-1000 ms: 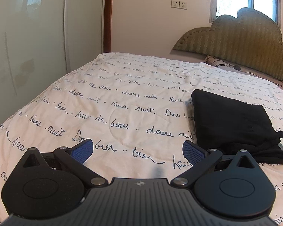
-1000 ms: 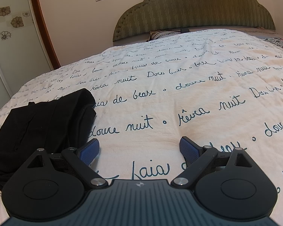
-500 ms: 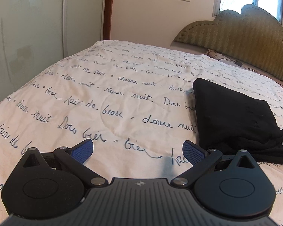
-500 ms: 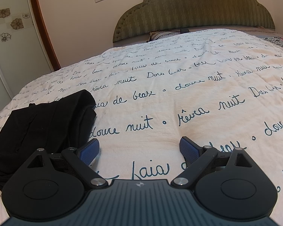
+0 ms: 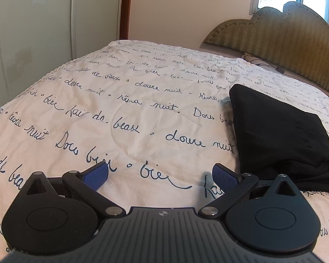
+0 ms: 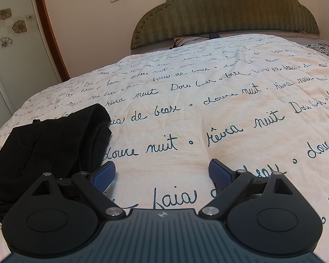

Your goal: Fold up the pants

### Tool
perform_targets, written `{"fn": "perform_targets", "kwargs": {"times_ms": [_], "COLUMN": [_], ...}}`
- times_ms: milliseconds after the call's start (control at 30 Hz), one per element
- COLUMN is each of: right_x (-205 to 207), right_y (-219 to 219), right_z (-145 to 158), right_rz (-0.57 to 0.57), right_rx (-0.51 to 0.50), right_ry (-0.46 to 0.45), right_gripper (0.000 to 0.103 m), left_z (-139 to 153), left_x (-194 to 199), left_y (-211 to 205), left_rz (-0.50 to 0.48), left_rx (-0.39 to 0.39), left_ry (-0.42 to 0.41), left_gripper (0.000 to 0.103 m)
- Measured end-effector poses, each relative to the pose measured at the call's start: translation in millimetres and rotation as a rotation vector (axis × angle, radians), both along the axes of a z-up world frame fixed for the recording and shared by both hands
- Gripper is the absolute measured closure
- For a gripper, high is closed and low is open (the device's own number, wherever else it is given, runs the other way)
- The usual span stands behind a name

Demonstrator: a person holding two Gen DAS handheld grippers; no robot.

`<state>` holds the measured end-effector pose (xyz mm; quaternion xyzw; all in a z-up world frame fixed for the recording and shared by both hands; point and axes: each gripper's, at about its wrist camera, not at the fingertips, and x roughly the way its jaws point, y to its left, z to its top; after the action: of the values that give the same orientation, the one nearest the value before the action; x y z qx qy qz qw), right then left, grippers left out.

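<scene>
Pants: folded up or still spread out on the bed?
Folded. The black pants lie as a compact stacked bundle on the bedspread, layered edges showing in the right wrist view; neither pair of tongs touches them.

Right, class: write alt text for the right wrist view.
Folded black pants lie on a cream bedspread printed with French script, left of the open, empty right gripper. A green padded headboard stands behind.

We find the black pants (image 5: pixel 276 135) folded into a compact, roughly rectangular bundle of stacked layers, lying flat. Its near edge shows bunched, uneven folds. In the right wrist view the pants (image 6: pixel 46 144) lie at the lower left.
</scene>
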<state>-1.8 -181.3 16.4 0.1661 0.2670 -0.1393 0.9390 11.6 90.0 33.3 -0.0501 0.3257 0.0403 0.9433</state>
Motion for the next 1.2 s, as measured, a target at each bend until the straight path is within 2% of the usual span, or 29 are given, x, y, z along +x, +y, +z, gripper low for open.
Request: {"fn": "perform_targets", "kwargs": {"times_ms": [233,433,567,800,967,1100,1200], "right_x": [1,5,10,18,17,17,17], "right_y": [1,7,13,19,20,21,24], "right_z": [0,0,0,-1,0,0,1], "right_rz": [-0.001,0.002,0.005,0.015,0.012,0.007,-0.001], "right_rx": [-0.008,-0.044,-0.090,-0.134,-0.141,-0.151,-0.163], "right_ry": [0.006,0.038,0.074,0.116,0.122,0.127,0.131], "right_gripper": [0.010,0.010,0.009,0.004,0.003,0.002,0.002], "left_z": [0,9,-16,-14,-13,-13,-15], "left_x": [7,41,67,58,64,66,63], "left_y": [-1,1,0,5,-1,4,5], "left_rz": [-0.003,0.005,0.014,0.015,0.001,-0.022,-0.060], "left_rx": [0.017,0.053,0.078,0.051,0.103,0.093,0.109], "left_ry": [0.004,-0.029,0.058,0.032,0.064,0.077,0.041], "left_gripper": [0.001,0.001,0.000,0.000,0.000,0.000,0.000]}}
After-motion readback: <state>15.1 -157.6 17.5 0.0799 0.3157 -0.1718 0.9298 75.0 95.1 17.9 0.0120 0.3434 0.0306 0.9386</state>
